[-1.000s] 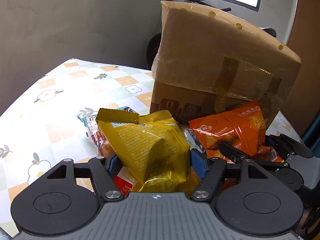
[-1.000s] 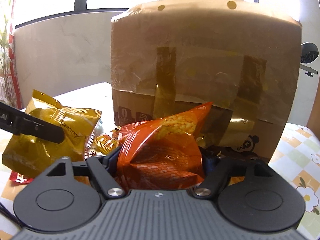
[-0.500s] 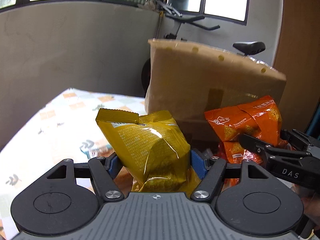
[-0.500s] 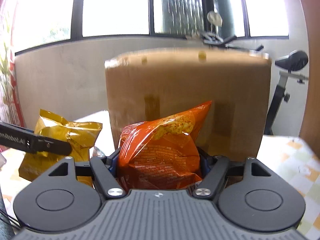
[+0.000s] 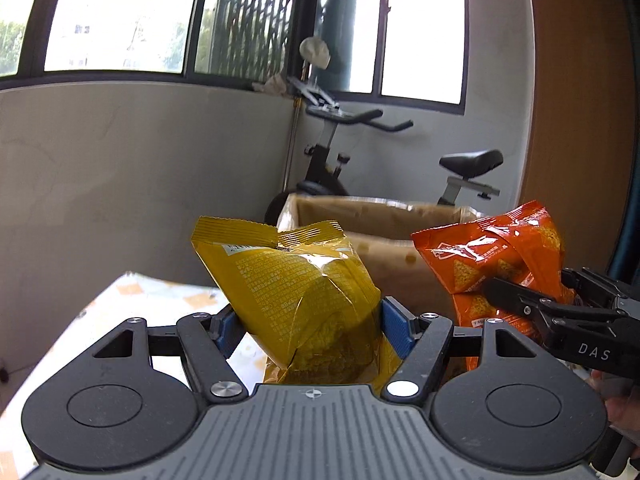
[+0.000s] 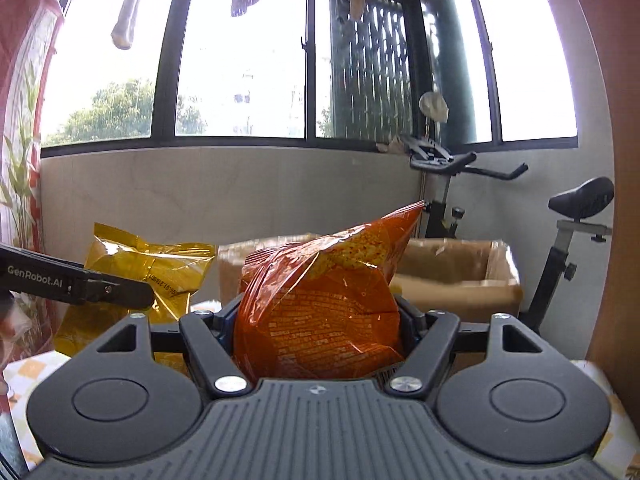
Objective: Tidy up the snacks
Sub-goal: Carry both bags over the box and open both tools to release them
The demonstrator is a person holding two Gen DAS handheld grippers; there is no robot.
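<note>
My left gripper (image 5: pixel 310 320) is shut on a yellow snack bag (image 5: pixel 296 292), held upright between its blue pads. The same yellow bag (image 6: pixel 136 276) shows at the left of the right wrist view, with the left gripper's finger across it. My right gripper (image 6: pixel 318 320) is shut on an orange chip bag (image 6: pixel 320 312); that orange bag (image 5: pixel 496 260) appears at the right in the left wrist view. Both bags hang in the air in front of an open cardboard box (image 5: pixel 384 248), whose rim (image 6: pixel 460 276) sits just beyond them.
A floral tablecloth (image 5: pixel 132 308) covers the table below at the left. An exercise bike (image 5: pixel 360 152) stands behind the box by the grey wall and windows. A wooden panel (image 5: pixel 580 120) rises at the right. Laundry hangs overhead in the right wrist view.
Both grippers have risen with their bags. The box, first seen from its taped side and towering over them, now lies below eye level with its open top visible.
</note>
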